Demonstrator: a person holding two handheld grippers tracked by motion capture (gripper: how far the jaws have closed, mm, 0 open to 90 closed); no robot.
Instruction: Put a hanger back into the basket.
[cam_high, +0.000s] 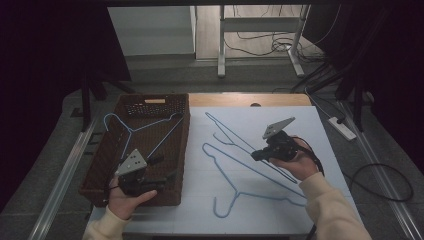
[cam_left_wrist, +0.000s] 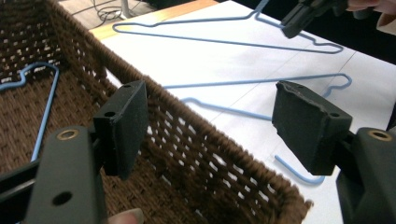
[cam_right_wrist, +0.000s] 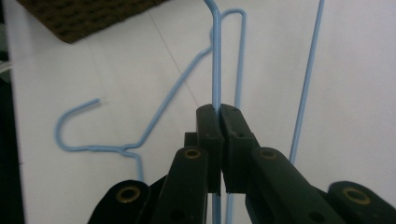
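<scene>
The right gripper (cam_right_wrist: 219, 109) pinches one hanger's (cam_high: 235, 137) thin wire; it could swing or snag its neighbour (cam_high: 240, 190). The left gripper (cam_high: 167, 167) waits open over the basket (cam_high: 100, 165).

- High view looks forward and down over the whole table (cam_high: 300, 120).
- Left gripper view sits close at the basket (cam_left_wrist: 210, 154) rim.
- Right gripper view hovers near; all share the hangers (cam_right_wrist: 140, 135).

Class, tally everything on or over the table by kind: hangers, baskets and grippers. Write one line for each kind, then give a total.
Blue wire hangers: 3, one in the basket, one lying on the white table, one clamped in the right gripper at
Brown woven basket: 1
Grippers: 2, including the left gripper
Total: 6
</scene>
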